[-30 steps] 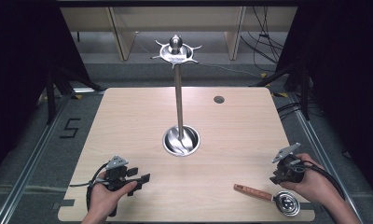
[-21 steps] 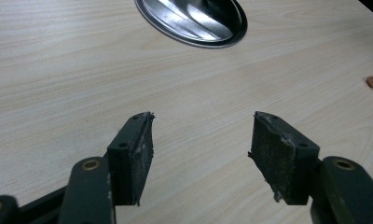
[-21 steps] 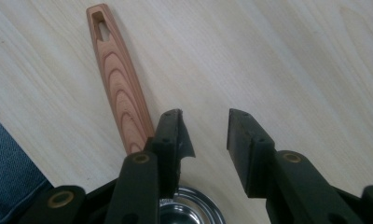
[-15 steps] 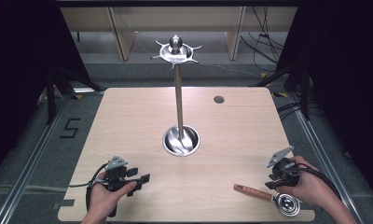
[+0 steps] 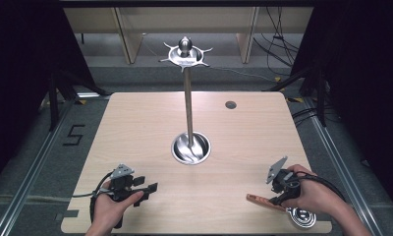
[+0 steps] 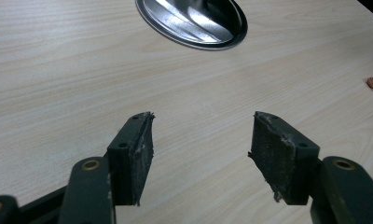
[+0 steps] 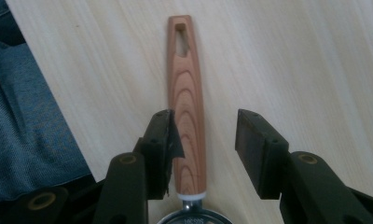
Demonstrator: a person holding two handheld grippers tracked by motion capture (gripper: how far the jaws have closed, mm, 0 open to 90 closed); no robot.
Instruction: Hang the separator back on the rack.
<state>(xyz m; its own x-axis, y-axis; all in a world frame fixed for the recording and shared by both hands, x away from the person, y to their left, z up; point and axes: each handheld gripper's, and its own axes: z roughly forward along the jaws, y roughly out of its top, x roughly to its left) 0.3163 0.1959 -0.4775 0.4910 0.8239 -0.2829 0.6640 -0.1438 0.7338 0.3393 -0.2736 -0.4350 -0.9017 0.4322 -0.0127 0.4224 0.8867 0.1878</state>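
A utensil with a wooden handle (image 7: 187, 93) and a round metal head (image 5: 302, 218) lies at the table's front right corner. Its handle (image 5: 258, 200) points left and has a slot at the free end. My right gripper (image 7: 203, 149) is open and straddles the handle just above the head, with its left finger (image 7: 163, 140) close against the wood. In the high view the right gripper (image 5: 279, 196) sits over the handle. My left gripper (image 5: 148, 184) rests open at the front left, and in its own view the left gripper (image 6: 201, 149) has only bare table between its fingers.
A metal stand rises from a round base (image 5: 190, 147) at the table's centre to a hooked top (image 5: 184, 51). The base (image 6: 194, 21) lies ahead of the left gripper. A small dark disc (image 5: 230, 104) sits at the back right. The person's jeans (image 7: 31, 121) lie beyond the table edge.
The right hand has moved left and down, bringing its gripper over the wooden handle. The left hand and gripper have stayed put.
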